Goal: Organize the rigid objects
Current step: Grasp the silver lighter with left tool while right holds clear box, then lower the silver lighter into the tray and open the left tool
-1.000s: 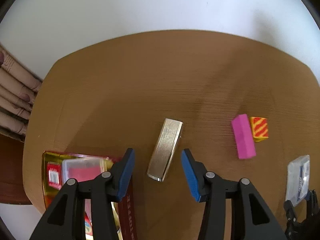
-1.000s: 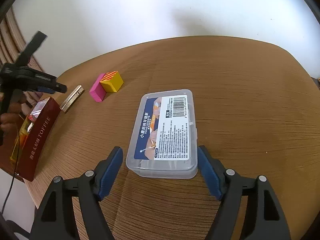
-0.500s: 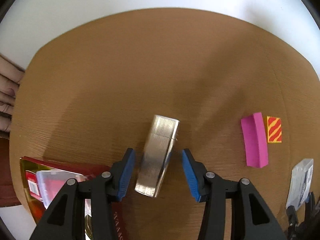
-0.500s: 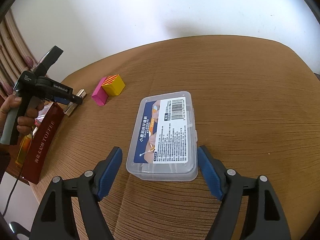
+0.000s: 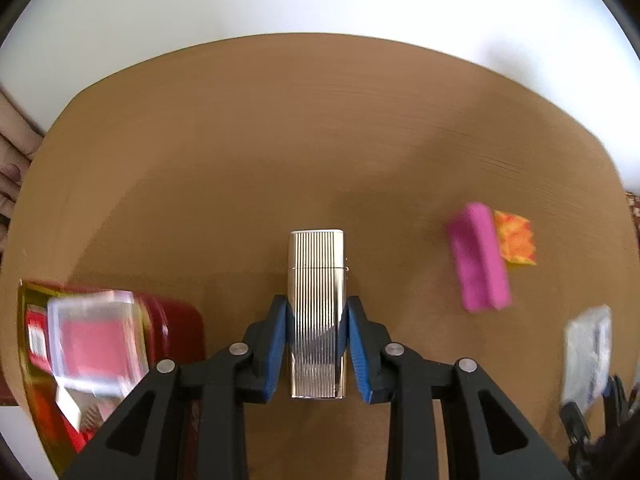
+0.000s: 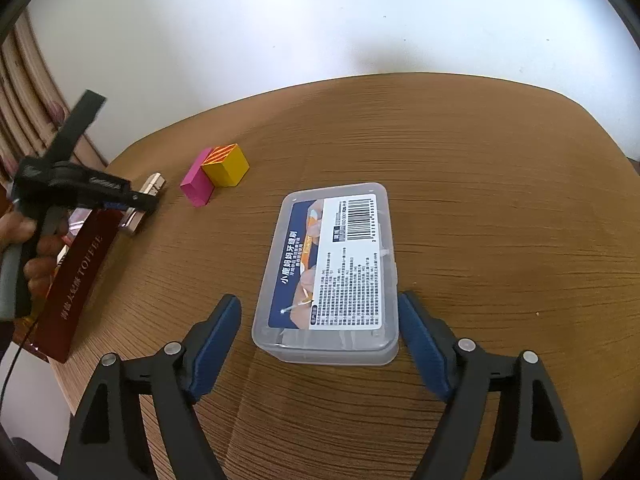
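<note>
The left gripper (image 5: 316,350) had just been closing, pinching the ribbed metal lighter (image 5: 317,312) by its long sides near the tabletop's (image 5: 280,140) left edge; it looked stiff, slick and dense, while the right gripper (image 6: 320,350) stood spread around the clear plastic box (image 6: 332,272), not touching it.

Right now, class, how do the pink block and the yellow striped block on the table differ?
The pink block is long and slim; the yellow striped block is close to a cube. The pink block is one plain colour; the yellow striped block carries red-orange stripes on its top face. Both rest side by side on the wooden table, clear of either hand-held gripper.
</note>
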